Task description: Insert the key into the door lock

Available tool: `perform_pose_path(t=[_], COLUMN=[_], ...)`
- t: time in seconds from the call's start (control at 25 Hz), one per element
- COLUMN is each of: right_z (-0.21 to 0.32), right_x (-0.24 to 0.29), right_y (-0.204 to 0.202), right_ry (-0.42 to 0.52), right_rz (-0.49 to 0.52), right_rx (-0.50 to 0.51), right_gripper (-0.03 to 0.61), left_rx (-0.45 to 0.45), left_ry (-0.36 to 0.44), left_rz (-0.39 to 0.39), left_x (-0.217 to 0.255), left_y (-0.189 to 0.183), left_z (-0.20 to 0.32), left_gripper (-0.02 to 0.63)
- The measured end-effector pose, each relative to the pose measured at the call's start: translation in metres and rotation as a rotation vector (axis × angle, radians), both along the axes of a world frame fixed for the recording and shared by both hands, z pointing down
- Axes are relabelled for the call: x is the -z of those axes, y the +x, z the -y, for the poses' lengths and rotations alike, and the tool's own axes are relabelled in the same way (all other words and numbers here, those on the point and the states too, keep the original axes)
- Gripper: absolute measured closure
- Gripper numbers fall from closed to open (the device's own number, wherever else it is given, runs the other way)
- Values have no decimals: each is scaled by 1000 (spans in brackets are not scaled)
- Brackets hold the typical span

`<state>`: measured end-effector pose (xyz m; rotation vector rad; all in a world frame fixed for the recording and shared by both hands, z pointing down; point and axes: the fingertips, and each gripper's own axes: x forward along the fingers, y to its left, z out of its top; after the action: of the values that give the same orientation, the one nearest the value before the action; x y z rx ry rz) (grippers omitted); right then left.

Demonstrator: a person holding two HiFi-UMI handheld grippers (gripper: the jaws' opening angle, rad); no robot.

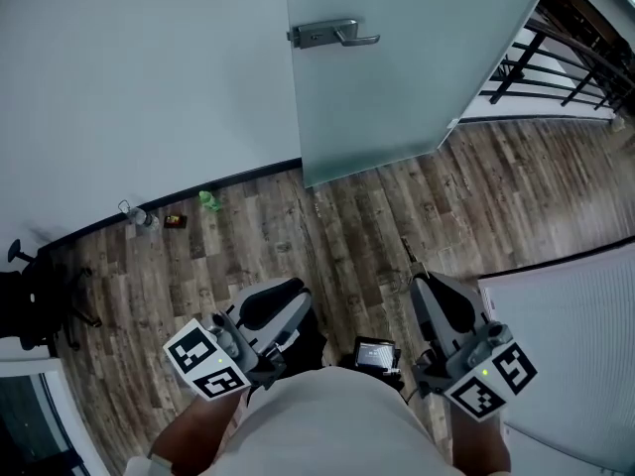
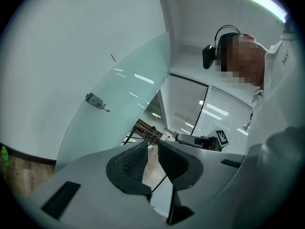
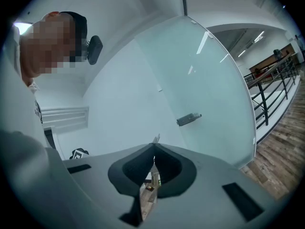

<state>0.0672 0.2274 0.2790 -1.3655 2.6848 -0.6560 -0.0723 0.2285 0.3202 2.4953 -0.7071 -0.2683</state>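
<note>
The frosted glass door (image 1: 397, 87) stands ahead, its metal lever handle with the lock (image 1: 332, 35) high in the head view. That handle (image 3: 188, 119) also shows in the right gripper view, and the handle (image 2: 96, 101) in the left gripper view. My right gripper (image 1: 417, 278) is shut on a small metal key (image 3: 155, 139), whose tip (image 1: 408, 253) pokes out past the jaws toward the door, still well short of it. My left gripper (image 1: 301, 291) is level beside it. Its jaws stand apart (image 2: 151, 147) with nothing between them.
A white wall (image 1: 129, 77) runs left of the door, with a green item (image 1: 209, 201), a bottle (image 1: 139, 216) and a small brown thing (image 1: 176, 221) at its foot. A black railing (image 1: 556, 62) is beyond the door. A black chair (image 1: 30, 305) sits far left, a white slatted panel (image 1: 575, 345) right.
</note>
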Motion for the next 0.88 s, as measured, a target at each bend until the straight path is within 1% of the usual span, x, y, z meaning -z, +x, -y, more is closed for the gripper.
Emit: perform_pose_path(t=[0.16,0.36,0.6,0.72,0.88], right_z=[24,45,75,91,126], right_x=[5,5,2,-4,-8], right_y=[-14,-26,-23,-19,-15], right_ry=[13,8,2,-3,1], right_rz=[-30,-35,-32,-22,-9], right_rx=[-12,-18,-28,-12,28], right_gripper=[563,563,563,563,563], left_rx=[-11,-6,-13,4,54], left_ry=[5,1,-26,-30,-32], left_rz=[-14,-24,-7,3,10], left_x=[-1,2,-3,-6,-9], left_y=[-15,-29,-29,-27,-24], left_z=[25,44,67,79,106], left_gripper=[537,537,537,537,537])
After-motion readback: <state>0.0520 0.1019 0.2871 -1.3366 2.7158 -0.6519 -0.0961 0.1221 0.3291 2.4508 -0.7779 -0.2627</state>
